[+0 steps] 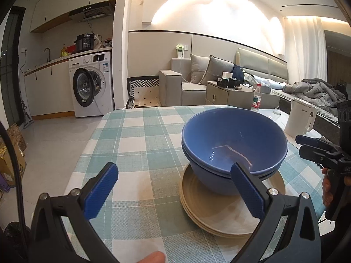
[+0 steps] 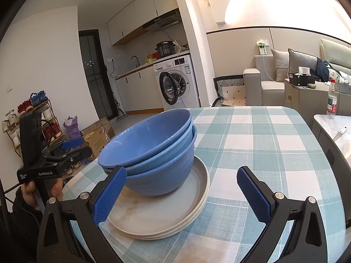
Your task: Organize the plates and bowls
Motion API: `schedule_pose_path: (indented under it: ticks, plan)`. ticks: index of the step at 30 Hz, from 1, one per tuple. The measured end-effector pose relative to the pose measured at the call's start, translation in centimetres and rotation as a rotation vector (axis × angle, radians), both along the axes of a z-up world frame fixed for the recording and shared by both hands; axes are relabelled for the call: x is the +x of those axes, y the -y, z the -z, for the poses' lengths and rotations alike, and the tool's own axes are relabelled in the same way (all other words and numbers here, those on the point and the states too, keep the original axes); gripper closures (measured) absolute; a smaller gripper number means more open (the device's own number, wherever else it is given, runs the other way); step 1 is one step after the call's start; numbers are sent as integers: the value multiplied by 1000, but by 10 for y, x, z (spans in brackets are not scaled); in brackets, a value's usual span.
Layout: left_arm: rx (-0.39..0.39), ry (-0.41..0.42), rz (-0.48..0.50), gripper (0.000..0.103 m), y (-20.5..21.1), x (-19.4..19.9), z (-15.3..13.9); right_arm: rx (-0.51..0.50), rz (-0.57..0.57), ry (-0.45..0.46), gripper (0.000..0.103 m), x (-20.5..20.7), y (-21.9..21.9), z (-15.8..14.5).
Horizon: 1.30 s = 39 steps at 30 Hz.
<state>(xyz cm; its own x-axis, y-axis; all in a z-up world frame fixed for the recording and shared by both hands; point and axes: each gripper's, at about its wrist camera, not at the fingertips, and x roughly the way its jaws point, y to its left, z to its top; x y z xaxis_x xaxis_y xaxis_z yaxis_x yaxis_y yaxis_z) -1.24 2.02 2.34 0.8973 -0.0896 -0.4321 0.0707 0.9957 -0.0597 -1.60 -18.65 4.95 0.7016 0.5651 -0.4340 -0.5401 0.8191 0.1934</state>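
Three nested blue bowls point(image 1: 234, 144) point(image 2: 151, 153) stand on a stack of cream plates point(image 1: 221, 210) point(image 2: 166, 214) on the checked tablecloth. My left gripper point(image 1: 175, 194) is open and empty, just left of and in front of the stack; its right finger overlaps the bowls in view. My right gripper point(image 2: 183, 194) is open and empty, in front of the stack on its right side. Each gripper shows in the other's view: the right one point(image 1: 316, 148) right of the bowls, the left one point(image 2: 74, 146) left of them.
A white electric kettle point(image 1: 300, 120) and a water bottle point(image 1: 256, 98) point(image 2: 331, 99) stand at the far right. The table's left edge point(image 1: 87, 144) drops to the floor. A washing machine point(image 1: 92, 85) and a sofa point(image 1: 197, 81) are beyond the table.
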Motion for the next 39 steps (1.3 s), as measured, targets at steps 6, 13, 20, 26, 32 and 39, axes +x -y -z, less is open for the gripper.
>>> schedule_pose_path:
  ticks: [6, 13, 20, 26, 32, 39]
  plan:
    - [-15, 9, 10, 0, -6, -2, 8, -3, -26, 38, 1, -8, 3, 5]
    - [-23, 43, 34, 0, -12, -6, 12, -1, -65, 82, 1, -13, 8, 6]
    - [-28, 43, 55, 0, -14, -3, 18, -48, -76, 109, 1, -13, 6, 10]
    - [-48, 50, 31, 0, -17, 2, 25, -65, -71, 129, 1, -16, 4, 13]
    - [-43, 61, 32, 0, -16, 2, 28, -58, -82, 128, 1, -17, 2, 16]
    - [-40, 74, 31, 0, -16, -1, 28, -42, -98, 134, 1, -18, 3, 16]
